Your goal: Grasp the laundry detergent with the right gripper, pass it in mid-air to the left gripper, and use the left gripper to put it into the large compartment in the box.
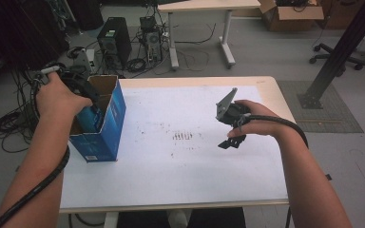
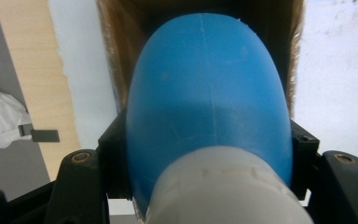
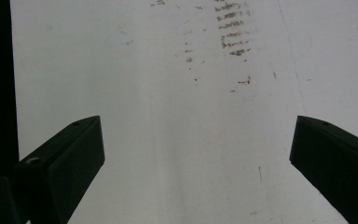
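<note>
From the near edge of the white-topped table (image 1: 180, 185), two bare forearms reach in. The left hand (image 1: 59, 97) is bent down at the wrist over the open top of the blue cardboard box (image 1: 105, 124), which stands upright at the table's left edge. The left gripper (image 1: 83, 92) points down into that box with its jaws clamped on a smooth, rounded blue plastic bottle (image 2: 209, 93) with a white cap (image 2: 226, 186); the left gripper view shows the bottle's body already between the box's brown inner walls.

To the right of the box, well apart from it, the right hand (image 1: 254, 118) is held level above the table's sheet, palm inward. The right gripper (image 1: 231, 141) points down at the sheet, its flat black jaws spread wide with nothing between them. Between box and right gripper lie faint brown smudges (image 1: 183, 136) on the matte white surface.
</note>
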